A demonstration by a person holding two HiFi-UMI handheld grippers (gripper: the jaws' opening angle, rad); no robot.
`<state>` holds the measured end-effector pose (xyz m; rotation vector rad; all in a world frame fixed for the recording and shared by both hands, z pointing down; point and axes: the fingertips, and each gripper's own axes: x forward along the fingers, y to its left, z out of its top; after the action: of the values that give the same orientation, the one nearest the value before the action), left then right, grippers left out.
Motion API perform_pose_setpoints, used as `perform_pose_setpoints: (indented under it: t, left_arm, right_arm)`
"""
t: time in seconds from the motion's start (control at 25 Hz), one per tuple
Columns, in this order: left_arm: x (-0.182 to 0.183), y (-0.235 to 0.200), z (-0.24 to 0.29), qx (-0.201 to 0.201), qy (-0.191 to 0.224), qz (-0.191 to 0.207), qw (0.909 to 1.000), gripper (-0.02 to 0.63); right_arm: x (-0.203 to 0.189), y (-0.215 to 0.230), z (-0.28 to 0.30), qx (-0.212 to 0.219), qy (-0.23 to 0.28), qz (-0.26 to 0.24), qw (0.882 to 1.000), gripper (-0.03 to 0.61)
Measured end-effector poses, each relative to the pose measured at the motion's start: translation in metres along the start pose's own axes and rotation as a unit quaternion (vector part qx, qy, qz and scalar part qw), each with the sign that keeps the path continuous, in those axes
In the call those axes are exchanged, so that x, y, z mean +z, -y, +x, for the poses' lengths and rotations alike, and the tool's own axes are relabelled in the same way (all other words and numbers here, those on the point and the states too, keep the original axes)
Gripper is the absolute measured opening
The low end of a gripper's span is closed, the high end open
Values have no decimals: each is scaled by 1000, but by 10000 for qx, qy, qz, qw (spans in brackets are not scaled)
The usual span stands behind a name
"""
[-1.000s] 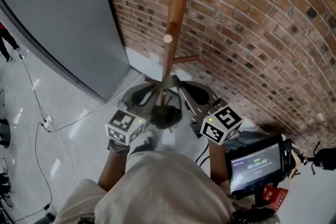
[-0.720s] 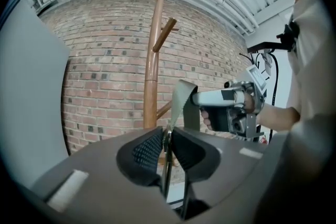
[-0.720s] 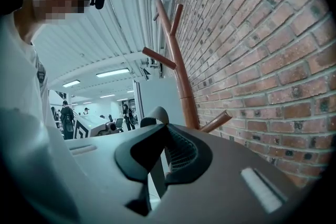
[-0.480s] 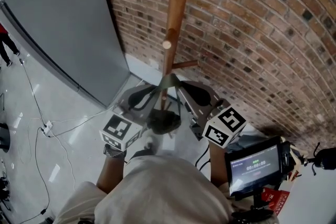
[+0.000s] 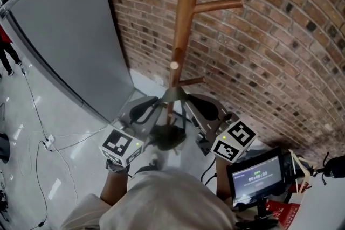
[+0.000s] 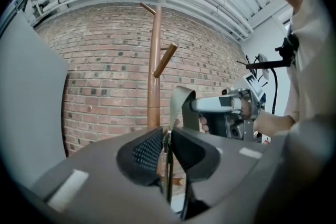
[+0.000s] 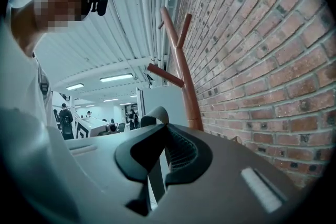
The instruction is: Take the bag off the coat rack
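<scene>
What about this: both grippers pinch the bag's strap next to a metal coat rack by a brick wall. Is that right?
Not quite. The head view shows the coat rack is wooden, not metal. Otherwise yes: the left gripper and right gripper both pinch the bag's strap next to it, by the brick wall.

In the head view, the left hand-held gripper (image 5: 159,100) and the right hand-held gripper (image 5: 186,98) have slid toward 6 o'clock. The left marker cube (image 5: 119,146) has drifted toward 7 o'clock and the right marker cube (image 5: 234,140) toward 5 o'clock, so the two stand wider apart. The peak of the strap (image 5: 174,93) now sits closer under the round peg end (image 5: 174,65) at its 12 o'clock. The bag (image 5: 168,137), the coat rack (image 5: 186,2) pegs and the screen (image 5: 253,176) all lie lower in frame.
</scene>
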<state>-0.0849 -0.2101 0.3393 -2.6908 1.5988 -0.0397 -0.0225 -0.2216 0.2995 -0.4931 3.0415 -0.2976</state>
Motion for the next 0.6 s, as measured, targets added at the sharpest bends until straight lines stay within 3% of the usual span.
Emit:
perform_pose_setpoints:
  t: [0.6]
  left_arm:
    - [13, -9, 3, -78, 158, 38, 9998, 52]
  right_arm:
    - [9, 5, 4, -106, 28, 59, 9999, 6]
